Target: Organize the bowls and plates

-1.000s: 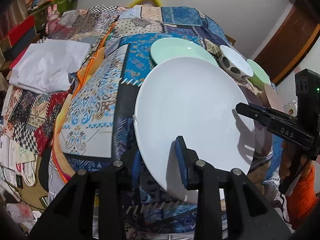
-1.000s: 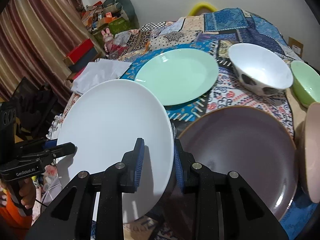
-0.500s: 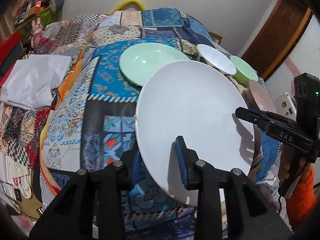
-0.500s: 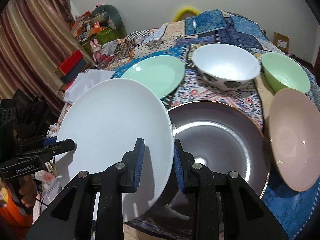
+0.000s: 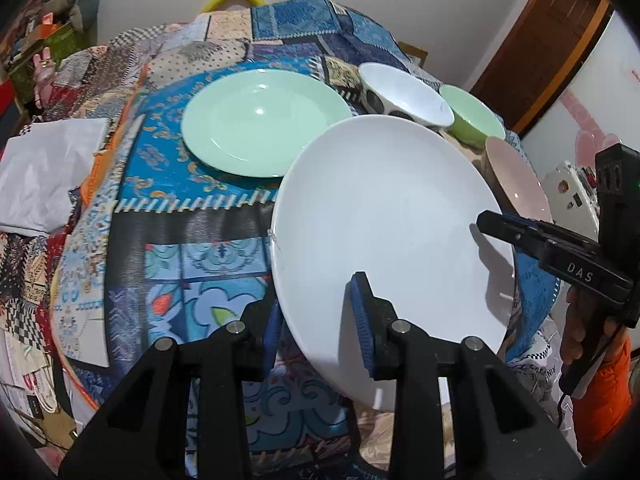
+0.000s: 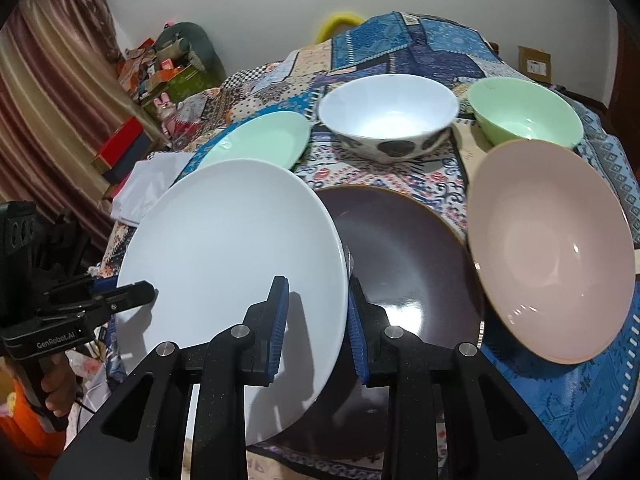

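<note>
Fingers (image 5: 362, 316) of the left gripper (image 5: 318, 320) are nearly closed, pinching the near rim of the white plate (image 5: 384, 216); the right gripper (image 6: 314, 320) is likewise nearly closed on the opposite rim of the same plate, 1 blue pad on top and 1 beneath. The plate is off the cloth, tilted, carried between the 2 grippers, and in the right wrist view its right edge overlaps the dark brown plate (image 6: 404, 256) lying flat below. Compared with 1 second ago, both grips are unchanged in width, but the plate has travelled sideways: the pale green plate (image 5: 264, 128) now sits clear of it to the left and rear, where before it was largely hidden behind the white rim, and the brown plate, white patterned bowl (image 6: 390, 120), green bowl (image 6: 524, 112) and pink bowl (image 6: 548, 248) have slid toward the centre of the right view. Judgement: the white plate is being brought over the brown plate for stacking; it is not yet centred or level. The next move likely calls for further sideways travel, levelling, then lowering before either grip loosens. Risk: the pink bowl stands just beside the brown plate, so the right gripper has little room. The patchwork cloth (image 5: 192, 216) covers the table.
</note>
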{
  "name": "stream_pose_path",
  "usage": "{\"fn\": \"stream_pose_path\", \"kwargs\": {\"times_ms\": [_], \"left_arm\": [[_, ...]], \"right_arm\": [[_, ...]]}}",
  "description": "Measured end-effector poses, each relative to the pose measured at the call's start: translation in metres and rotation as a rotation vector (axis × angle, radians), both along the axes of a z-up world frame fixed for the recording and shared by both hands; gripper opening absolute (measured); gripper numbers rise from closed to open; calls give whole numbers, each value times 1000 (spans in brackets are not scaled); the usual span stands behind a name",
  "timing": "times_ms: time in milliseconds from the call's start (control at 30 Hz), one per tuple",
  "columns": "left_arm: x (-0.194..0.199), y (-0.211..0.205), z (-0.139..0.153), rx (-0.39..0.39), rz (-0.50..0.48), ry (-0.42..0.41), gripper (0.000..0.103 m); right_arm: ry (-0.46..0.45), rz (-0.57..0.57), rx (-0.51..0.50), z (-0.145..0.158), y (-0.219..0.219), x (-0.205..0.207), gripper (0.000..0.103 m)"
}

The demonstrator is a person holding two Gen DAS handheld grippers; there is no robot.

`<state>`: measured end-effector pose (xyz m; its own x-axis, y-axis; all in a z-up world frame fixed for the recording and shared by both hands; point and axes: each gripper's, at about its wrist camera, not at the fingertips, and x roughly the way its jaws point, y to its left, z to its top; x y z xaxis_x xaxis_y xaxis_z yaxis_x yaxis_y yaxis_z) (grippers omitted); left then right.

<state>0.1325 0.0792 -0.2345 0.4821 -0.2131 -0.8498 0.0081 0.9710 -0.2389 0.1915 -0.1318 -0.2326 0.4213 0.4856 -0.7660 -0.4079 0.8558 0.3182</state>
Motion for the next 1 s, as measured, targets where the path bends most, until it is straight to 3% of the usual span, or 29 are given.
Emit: {"fn": "stream_pose_path", "kwargs": {"times_ms": [700, 1000], "left_arm": [[45, -41, -24, 14, -57, 47, 32], [55, -44, -28, -5, -46, 52, 33]], "right_arm": [[48, -94, -25, -20, -38, 8, 26], [16, -94, -82, -17, -39, 8, 29]]}}
